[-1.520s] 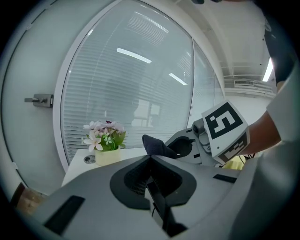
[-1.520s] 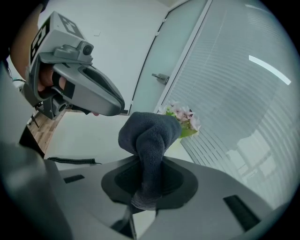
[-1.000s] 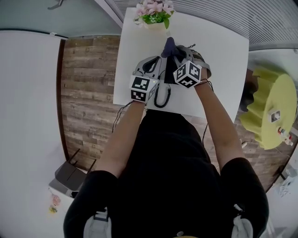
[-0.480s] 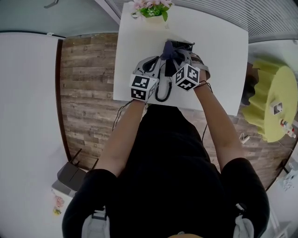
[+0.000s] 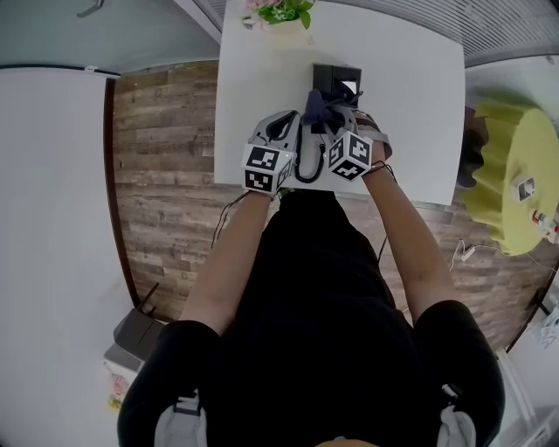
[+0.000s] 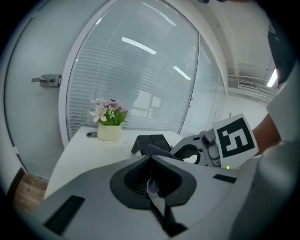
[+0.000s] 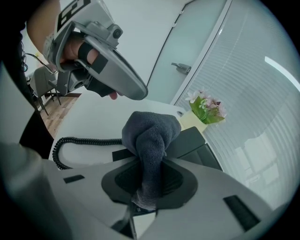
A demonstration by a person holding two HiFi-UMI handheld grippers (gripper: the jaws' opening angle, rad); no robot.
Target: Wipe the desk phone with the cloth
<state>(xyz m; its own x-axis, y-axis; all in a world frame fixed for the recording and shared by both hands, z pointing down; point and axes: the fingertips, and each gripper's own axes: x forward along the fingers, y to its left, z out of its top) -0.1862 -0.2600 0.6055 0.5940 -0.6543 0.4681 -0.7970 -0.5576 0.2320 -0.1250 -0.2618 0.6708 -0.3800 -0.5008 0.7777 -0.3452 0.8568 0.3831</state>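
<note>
A black desk phone (image 5: 337, 80) sits on the white table (image 5: 410, 105), and its coiled cord (image 5: 306, 171) loops toward the near edge. My right gripper (image 5: 325, 115) is shut on a dark grey cloth (image 5: 316, 105), whose bunched end rests on the phone's near part. In the right gripper view the cloth (image 7: 151, 133) rises out of the shut jaws in front of the phone (image 7: 194, 143) and the cord (image 7: 79, 142). My left gripper (image 5: 281, 122) hovers just left of the phone, jaws shut with nothing held. From the left gripper view, phone (image 6: 151, 141) and cloth (image 6: 161, 151) lie just ahead.
A small pot of pink flowers (image 5: 278, 14) stands at the table's far edge, beyond the phone. Wooden floor (image 5: 166, 157) lies left of the table. A yellow-green round stool (image 5: 511, 192) is to the right. A glass wall with blinds (image 6: 140, 75) backs the table.
My right gripper has drawn the cloth back toward me along the phone, uncovering the phone's far part. The left gripper has stayed beside the phone.
</note>
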